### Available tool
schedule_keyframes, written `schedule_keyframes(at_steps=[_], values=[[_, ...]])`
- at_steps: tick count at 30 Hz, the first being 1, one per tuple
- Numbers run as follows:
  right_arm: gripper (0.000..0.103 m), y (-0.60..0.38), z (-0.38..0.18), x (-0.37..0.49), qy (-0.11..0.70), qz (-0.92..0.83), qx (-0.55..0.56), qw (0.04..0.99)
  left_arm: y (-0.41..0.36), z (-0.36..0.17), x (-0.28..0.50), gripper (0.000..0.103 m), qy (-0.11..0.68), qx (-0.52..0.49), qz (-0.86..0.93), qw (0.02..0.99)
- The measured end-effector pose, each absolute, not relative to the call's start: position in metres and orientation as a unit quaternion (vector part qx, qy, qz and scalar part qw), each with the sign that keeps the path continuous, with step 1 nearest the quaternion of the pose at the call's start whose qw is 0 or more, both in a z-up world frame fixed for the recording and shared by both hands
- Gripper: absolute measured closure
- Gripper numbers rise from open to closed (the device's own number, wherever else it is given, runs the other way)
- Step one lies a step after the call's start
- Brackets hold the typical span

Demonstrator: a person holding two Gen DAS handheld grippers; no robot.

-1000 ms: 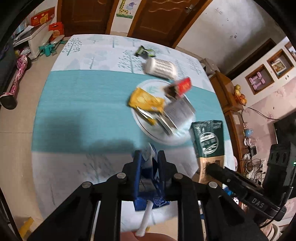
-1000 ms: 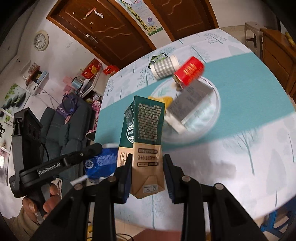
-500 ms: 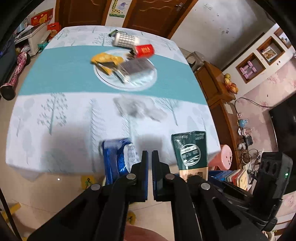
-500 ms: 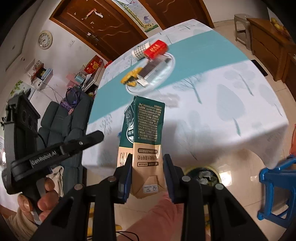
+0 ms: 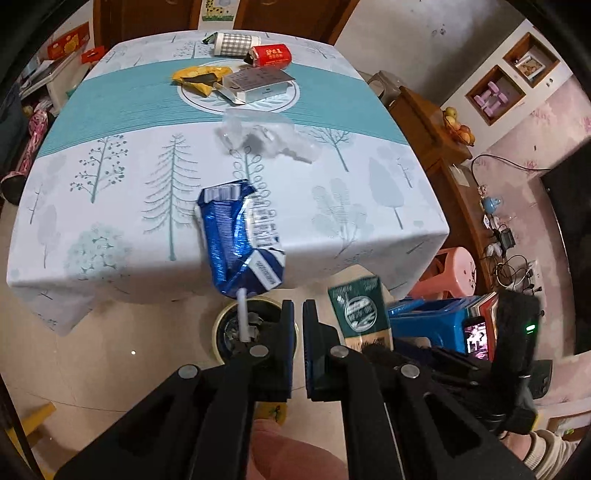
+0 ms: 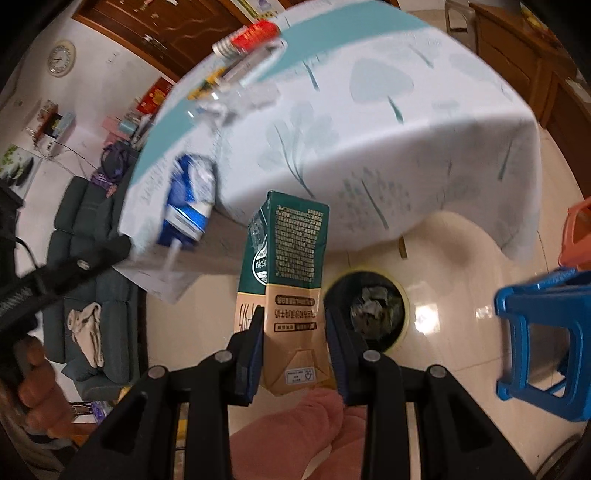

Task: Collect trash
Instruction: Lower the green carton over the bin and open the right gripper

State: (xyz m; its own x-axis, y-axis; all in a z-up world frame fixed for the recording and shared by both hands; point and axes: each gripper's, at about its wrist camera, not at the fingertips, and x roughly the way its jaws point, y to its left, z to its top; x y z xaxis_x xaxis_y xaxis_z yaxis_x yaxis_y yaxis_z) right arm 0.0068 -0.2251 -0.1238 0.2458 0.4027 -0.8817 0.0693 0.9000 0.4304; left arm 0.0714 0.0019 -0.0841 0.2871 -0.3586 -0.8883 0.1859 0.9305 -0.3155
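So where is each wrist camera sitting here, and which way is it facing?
Left wrist: off the table's near edge, facing across the table toward the doors; left gripper fingers nearly closed, empty.
Right wrist: tilted down at the trash bin on the floor; right gripper fingers clamp the green carton; left hand shows.
Shared: table, trash bin, green carton, blue carton.

Two cartons: a blue one [image 5: 240,240] and a green one [image 6: 291,280]. One bin [image 6: 369,306] on the floor. On the table [image 5: 110,177]: one plate [image 5: 284,99], one red can [image 5: 271,55], one checked roll [image 5: 236,38], one yellow wrapper [image 5: 195,77], one white box [image 5: 258,83], one clear bag [image 5: 266,138].
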Motion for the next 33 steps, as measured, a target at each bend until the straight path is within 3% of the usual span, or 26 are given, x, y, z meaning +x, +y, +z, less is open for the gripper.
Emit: schedule_keyframes(at_steps=[3,9,14,16,33], values=[[0.072,-0.219,-0.147,0.006,0.626,0.094,0.184,0.752,0.014,-0.084,0.076,0.097,0.57,-0.082,-0.163,0.801],[0.071,-0.21,-0.19,0.007,0.658,0.065,0.162,0.733,0.043,-0.089,0.092,0.063,0.563,-0.1,-0.137,0.809],[0.07,-0.203,-0.212,0.011,0.677,0.058,0.165,0.715,0.061,-0.1,0.099,0.053,0.565,-0.131,-0.136,0.803],[0.07,-0.202,-0.22,0.014,0.679,0.058,0.174,0.711,0.065,-0.105,0.1,0.042,0.567,-0.14,-0.14,0.8],[0.07,-0.207,-0.203,0.022,0.632,0.056,0.191,0.749,0.058,-0.143,0.114,0.04,0.598,-0.205,-0.165,0.757]])
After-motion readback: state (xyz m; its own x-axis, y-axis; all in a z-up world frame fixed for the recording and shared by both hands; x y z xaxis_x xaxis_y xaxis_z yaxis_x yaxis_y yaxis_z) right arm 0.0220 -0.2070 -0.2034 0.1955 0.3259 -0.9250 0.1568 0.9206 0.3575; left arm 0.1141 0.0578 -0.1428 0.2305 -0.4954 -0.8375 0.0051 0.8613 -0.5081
